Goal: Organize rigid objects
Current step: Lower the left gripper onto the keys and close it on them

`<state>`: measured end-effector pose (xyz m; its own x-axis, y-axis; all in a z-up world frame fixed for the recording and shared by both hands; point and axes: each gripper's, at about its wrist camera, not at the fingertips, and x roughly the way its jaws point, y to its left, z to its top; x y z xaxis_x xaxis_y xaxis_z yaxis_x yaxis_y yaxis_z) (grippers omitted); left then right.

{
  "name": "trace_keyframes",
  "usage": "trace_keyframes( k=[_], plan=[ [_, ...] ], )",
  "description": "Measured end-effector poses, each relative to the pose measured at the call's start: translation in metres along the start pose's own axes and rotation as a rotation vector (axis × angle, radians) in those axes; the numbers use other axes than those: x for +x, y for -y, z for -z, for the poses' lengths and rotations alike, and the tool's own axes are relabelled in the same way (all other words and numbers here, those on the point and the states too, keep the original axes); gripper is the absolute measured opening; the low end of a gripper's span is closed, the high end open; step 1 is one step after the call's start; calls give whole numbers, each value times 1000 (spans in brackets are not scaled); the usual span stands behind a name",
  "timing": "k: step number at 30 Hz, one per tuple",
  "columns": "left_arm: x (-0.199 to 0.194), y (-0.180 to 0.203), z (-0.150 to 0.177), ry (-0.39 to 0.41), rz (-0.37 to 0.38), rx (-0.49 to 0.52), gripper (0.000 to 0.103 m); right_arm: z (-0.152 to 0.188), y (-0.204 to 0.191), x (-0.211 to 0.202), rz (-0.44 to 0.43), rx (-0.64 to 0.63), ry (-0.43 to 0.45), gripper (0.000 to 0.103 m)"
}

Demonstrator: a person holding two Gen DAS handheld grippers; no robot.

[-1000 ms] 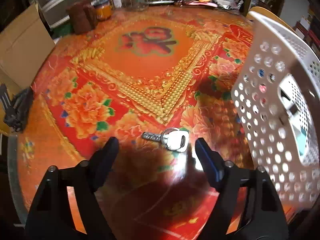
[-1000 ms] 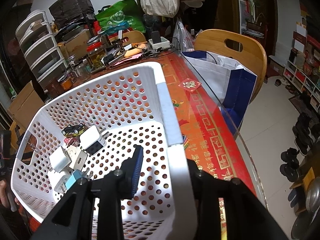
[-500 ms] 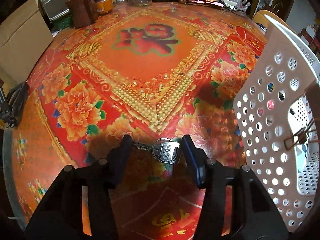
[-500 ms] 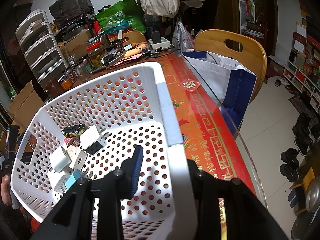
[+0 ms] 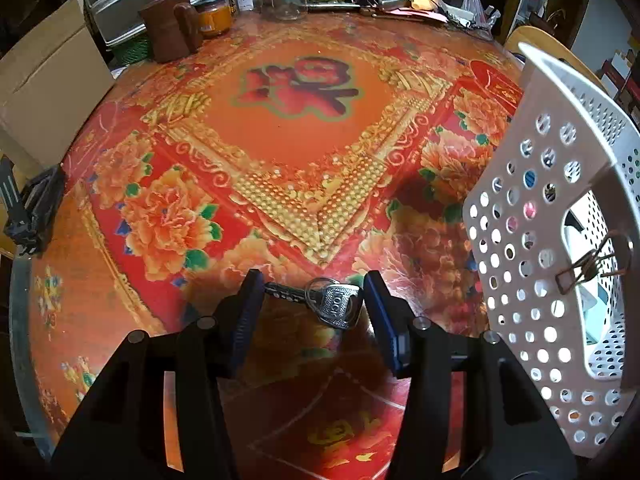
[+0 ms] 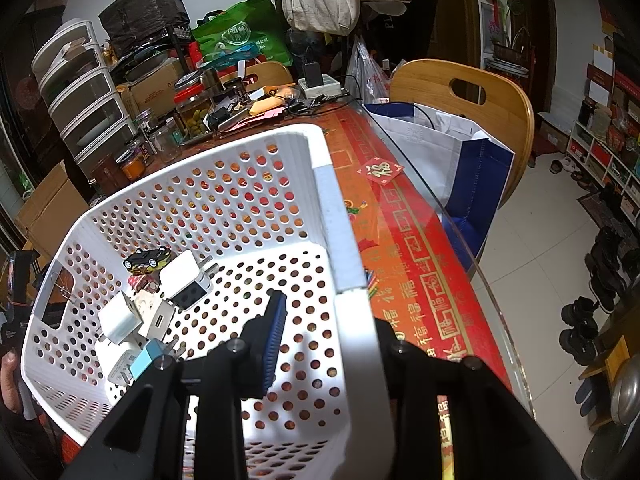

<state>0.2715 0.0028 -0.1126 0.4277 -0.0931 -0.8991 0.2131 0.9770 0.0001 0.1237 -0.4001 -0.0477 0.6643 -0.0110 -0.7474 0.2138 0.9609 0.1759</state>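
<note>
one key (image 5: 338,307) on a ring is lying flat on the red tabletop (image 5: 288,136), just beside the white basket (image 5: 532,280). the left claw (image 5: 310,300) is closed around the key, a pad touching each end. the basket's side wall (image 6: 352,320) is pinched by the right claw (image 6: 320,344), so the basket is kept tilted. the picking-up step seems to be in hand. next, the key should be lifted and dropped in with the chargers (image 6: 184,280). the word "lock" can be read on the key.
</note>
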Motion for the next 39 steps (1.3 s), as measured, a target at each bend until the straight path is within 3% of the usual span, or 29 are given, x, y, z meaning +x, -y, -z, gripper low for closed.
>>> trace_keyframes(
  k=[10,11,12,28,35,38,39],
  plan=[
    [-16,-6,1,28,-10,-5,49,0,0,0,-1,0,-1,31],
    [-17,-6,1,30,-8,-4,37,0,0,0,0,1,0,31],
    [-18,-6,1,20,5,-5,16,0,0,0,0,0,0,31],
    [-12,-22,6,-3,-5,-48,15,0,0,0,-1,-1,0,31],
    [1,-25,7,-28,24,-70,18,0,0,0,0,-2,0,31],
    [3,-23,6,-29,30,-68,38,0,1,0,0,-3,-1,31],
    [4,-22,6,-29,24,-63,50,0,1,0,0,-3,-2,31]
  ],
)
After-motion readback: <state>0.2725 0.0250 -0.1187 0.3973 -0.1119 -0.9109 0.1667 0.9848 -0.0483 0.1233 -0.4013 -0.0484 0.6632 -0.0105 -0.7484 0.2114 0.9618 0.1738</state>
